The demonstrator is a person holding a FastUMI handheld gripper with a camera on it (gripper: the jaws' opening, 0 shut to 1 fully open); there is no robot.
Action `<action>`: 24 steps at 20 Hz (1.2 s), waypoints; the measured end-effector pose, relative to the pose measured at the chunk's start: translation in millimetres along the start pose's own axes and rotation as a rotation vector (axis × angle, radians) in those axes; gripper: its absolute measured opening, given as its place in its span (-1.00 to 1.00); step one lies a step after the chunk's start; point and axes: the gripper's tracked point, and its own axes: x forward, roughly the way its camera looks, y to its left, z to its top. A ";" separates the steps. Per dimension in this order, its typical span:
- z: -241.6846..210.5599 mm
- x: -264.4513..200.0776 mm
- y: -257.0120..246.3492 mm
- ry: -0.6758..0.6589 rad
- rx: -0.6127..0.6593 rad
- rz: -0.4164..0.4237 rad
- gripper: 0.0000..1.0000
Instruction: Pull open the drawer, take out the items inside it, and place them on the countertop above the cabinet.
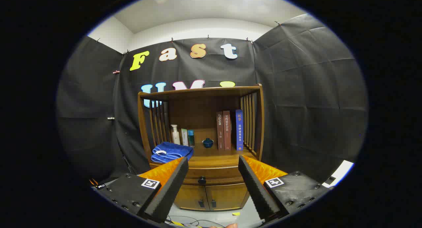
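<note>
Wide-open gripper [213,170] fingers frame the far, shut drawer [211,175], probably stiff and light; pinch its small, likely slippery knob [201,180].

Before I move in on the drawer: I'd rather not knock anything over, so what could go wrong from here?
The gripper is open and well back from the small drawer knob, so the fingers could slip off it. The countertop already holds a blue towel, bottles, a small blue pot and books, which placed items might bump.
</note>
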 end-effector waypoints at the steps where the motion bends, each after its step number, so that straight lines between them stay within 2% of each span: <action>1: 0.3 -0.6 1.6 0.000 -0.003 0.003 1.00; 19: 0.8 2.2 7.2 -0.011 -0.018 0.000 1.00; 24: -12.7 15.6 3.8 -0.021 -0.027 -0.016 1.00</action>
